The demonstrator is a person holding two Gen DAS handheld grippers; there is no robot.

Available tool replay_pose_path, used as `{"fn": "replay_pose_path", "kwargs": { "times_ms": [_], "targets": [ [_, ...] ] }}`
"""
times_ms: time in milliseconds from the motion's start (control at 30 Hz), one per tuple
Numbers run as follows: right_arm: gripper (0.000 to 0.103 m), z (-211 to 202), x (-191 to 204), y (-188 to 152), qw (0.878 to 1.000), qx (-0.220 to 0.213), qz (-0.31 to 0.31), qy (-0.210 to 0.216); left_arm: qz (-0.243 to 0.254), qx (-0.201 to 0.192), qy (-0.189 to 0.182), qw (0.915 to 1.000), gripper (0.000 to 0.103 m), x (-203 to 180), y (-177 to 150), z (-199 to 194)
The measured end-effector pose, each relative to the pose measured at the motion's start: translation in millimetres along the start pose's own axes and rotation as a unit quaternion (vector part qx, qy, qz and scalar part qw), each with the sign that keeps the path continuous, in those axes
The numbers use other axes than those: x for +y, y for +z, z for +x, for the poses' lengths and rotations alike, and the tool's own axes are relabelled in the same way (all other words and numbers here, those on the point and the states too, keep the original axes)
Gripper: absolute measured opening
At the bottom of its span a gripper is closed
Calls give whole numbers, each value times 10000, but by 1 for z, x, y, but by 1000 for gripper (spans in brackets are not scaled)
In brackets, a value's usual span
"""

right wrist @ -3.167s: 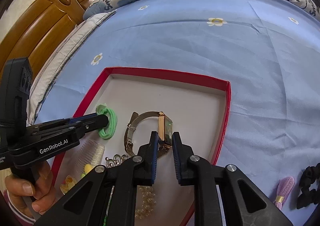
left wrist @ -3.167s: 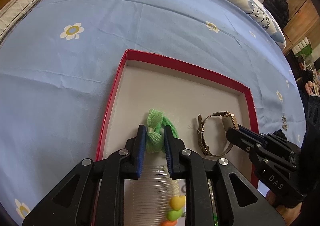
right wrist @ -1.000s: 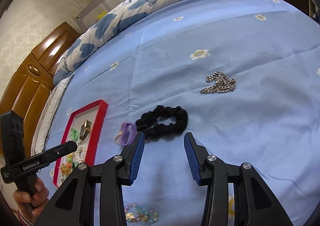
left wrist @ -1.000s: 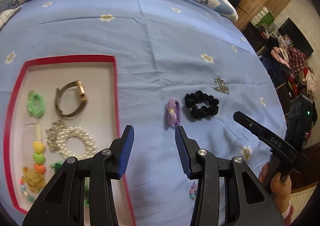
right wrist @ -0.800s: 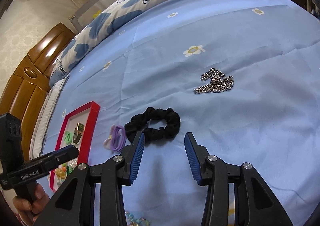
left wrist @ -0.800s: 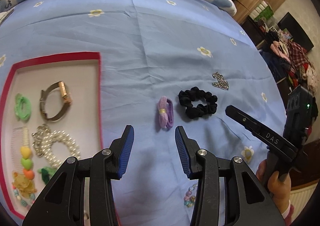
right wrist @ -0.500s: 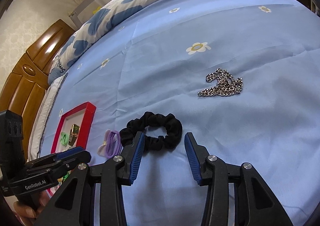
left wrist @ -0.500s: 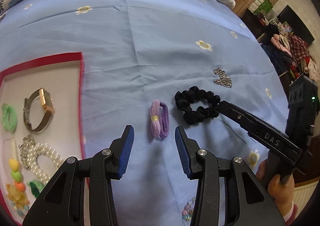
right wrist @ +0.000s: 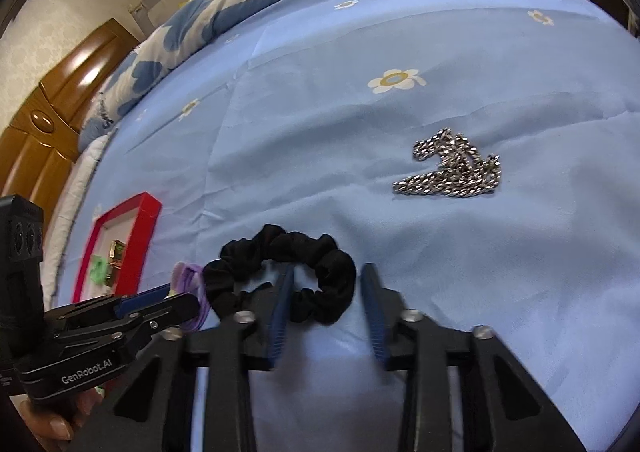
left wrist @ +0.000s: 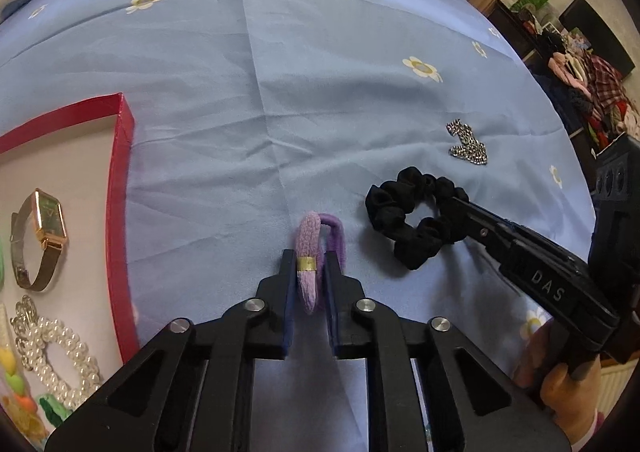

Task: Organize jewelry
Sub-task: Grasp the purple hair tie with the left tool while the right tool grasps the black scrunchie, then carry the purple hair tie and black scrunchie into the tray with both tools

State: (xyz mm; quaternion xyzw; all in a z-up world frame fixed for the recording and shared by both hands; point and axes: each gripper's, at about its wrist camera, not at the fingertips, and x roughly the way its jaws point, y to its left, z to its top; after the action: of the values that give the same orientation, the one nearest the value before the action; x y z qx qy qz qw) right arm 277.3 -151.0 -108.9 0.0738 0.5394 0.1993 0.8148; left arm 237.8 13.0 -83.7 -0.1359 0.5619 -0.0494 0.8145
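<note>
Left wrist view, left edge of frame: red-rimmed tray (left wrist: 120, 188) with a pale floor. Inside it, top to bottom: gold watch (left wrist: 40, 236) lying on its side with the square face toward the upper part of the frame, pearl bracelet (left wrist: 60, 348) below it, coloured beads (left wrist: 12, 376) at the lower left corner. A sliver of green shows at the far left edge; cannot tell what it is.

Centre, on the blue bedsheet (left wrist: 320, 72): left gripper (left wrist: 308, 264), fingers drawn together and clamped on the purple hair tie (left wrist: 310, 252). The tie stands on edge, long axis running up the frame, away from the camera; its gold band sits between the pads.

Right of centre: black scrunchie (left wrist: 412, 220), a ring lying flat just beside the tie. Silver chain (left wrist: 466, 144) bunched above it, apart.

Right wrist view, lower centre: right gripper (right wrist: 326, 296), fingers spread, straddling the near right arc of the scrunchie; one finger lies inside the ring, the other outside. Not closed on it.
</note>
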Motion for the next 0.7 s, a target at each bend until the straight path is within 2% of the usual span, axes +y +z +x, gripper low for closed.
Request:
{"fn": "replay_pose_path", "kwargs": {
  "times_ms": [100, 500, 700],
  "targets": [
    [11, -6, -1, -1, 10000, -47, 31, 37, 17, -60, -16, 10000, 11, 0, -3, -7],
    [9, -54, 12, -16, 9977, -426, 188, 486, -273, -378, -297, 9985, 11, 19, -32, -63],
    [8, -72, 27, -25, 9955, -505, 238, 768, -382, -603, -326, 9969, 11, 27, -44, -91]
  ]
}}
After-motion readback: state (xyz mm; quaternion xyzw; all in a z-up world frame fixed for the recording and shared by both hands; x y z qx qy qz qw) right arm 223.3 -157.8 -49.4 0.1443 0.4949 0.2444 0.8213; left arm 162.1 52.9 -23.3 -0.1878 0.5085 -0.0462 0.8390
